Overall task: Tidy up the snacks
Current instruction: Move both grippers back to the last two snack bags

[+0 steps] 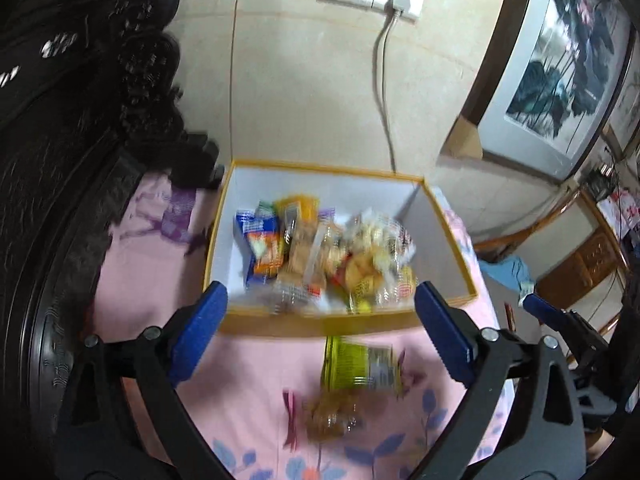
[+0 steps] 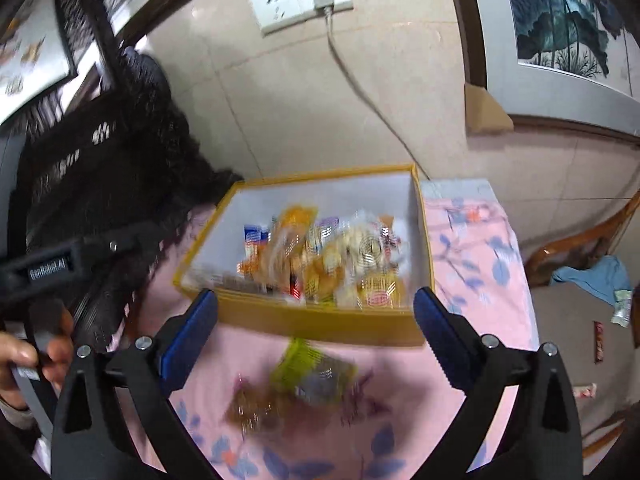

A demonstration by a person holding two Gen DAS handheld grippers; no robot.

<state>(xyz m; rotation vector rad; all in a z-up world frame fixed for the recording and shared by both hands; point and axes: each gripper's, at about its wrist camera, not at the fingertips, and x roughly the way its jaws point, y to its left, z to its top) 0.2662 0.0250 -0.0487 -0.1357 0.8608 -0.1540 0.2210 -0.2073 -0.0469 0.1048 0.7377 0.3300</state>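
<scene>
A yellow-rimmed box [image 1: 452, 248] with white walls stands on a pink flowered cloth and holds a pile of wrapped snacks [image 1: 320, 252]. It also shows in the right wrist view [image 2: 320, 326] with its snacks [image 2: 320, 260]. In front of the box lie a green-yellow packet [image 1: 362, 366] [image 2: 314, 372] and a brown clear-wrapped snack [image 1: 332, 416] [image 2: 254, 410]. My left gripper [image 1: 320, 304] is open and empty above the box's near edge. My right gripper [image 2: 316, 312] is open and empty, also before the box. Both views are blurred.
A dark carved wooden frame [image 1: 60, 160] rises at the left. A wall socket with a plug and cable [image 1: 396, 8] is behind the box. Framed paintings [image 1: 560, 60] lean at the right. The cloth's right edge [image 2: 520, 280] drops to a floor with scattered wrappers [image 2: 598, 340].
</scene>
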